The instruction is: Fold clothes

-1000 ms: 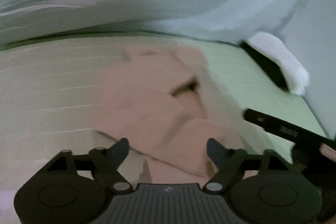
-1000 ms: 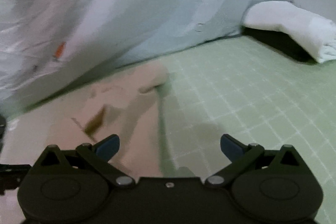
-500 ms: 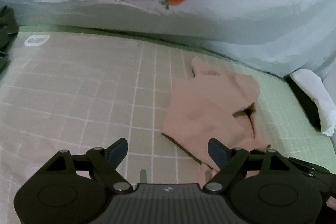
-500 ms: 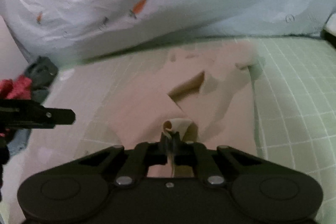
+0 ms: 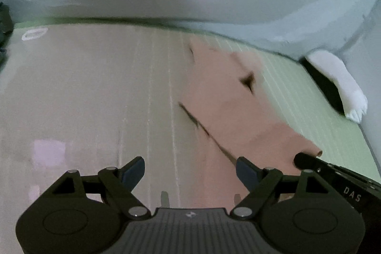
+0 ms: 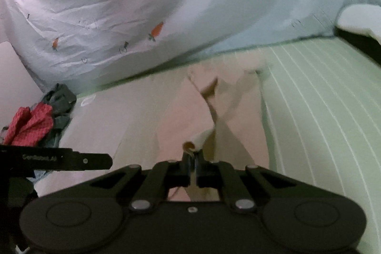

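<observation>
A pale green checked mat [image 6: 321, 97] covers the lower frame. Behind it, a carrot-printed white sheet [image 6: 142, 4] fills the top. Dim light; a white pillow [image 5: 338, 77] sits at right.

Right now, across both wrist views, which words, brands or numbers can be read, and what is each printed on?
"DAS": white letters on the right gripper body, in the left wrist view; anything further is cut off.
Small pale print on the left gripper body, in the right wrist view: too blurred to read.
No other text.
</observation>
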`<state>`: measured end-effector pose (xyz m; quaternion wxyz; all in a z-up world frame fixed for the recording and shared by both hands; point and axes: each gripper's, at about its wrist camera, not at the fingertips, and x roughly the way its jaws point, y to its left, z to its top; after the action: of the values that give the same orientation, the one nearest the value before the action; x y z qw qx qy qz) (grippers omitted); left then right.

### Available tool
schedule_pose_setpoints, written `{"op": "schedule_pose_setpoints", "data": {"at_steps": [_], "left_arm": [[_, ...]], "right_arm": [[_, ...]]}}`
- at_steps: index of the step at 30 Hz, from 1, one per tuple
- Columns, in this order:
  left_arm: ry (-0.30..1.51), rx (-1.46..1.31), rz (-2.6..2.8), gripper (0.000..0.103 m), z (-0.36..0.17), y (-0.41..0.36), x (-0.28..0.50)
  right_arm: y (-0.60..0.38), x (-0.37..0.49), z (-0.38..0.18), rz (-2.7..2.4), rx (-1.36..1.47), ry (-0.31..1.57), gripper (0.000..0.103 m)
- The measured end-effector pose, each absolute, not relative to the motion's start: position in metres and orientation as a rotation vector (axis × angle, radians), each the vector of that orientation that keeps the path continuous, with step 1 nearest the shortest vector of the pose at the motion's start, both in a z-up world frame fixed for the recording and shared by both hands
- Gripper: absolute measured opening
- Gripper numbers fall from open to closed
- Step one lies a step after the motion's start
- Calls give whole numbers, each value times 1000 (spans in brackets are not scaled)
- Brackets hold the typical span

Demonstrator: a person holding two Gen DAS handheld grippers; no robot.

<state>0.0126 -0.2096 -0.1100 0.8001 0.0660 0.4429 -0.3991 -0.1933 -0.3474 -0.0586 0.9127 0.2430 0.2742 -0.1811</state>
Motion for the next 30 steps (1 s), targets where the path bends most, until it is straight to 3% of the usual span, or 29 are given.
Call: {"op": "schedule_pose_setpoints", "data": {"at_steps": [22, 24, 25, 26, 30], "left_arm": [[1016, 265, -849, 84, -143, -195, -43], [1016, 274, -848, 84, -144, -197, -43], [1016, 279, -850, 84, -145, -198, -43], [1017, 284, -853, 84, -146, -200, -42], [1019, 305, -863, 84, -152, -208, -41]], "right_arm": [[-307, -252, -90, -464, 522, 753, 4], [-306, -252, -85, -490, 484, 752, 10], [-305, -252, -84, -511, 462, 751, 24], [-305, -251, -82, -532, 440, 750, 45], [-309, -246, -83, -597, 403, 751, 75]]}}
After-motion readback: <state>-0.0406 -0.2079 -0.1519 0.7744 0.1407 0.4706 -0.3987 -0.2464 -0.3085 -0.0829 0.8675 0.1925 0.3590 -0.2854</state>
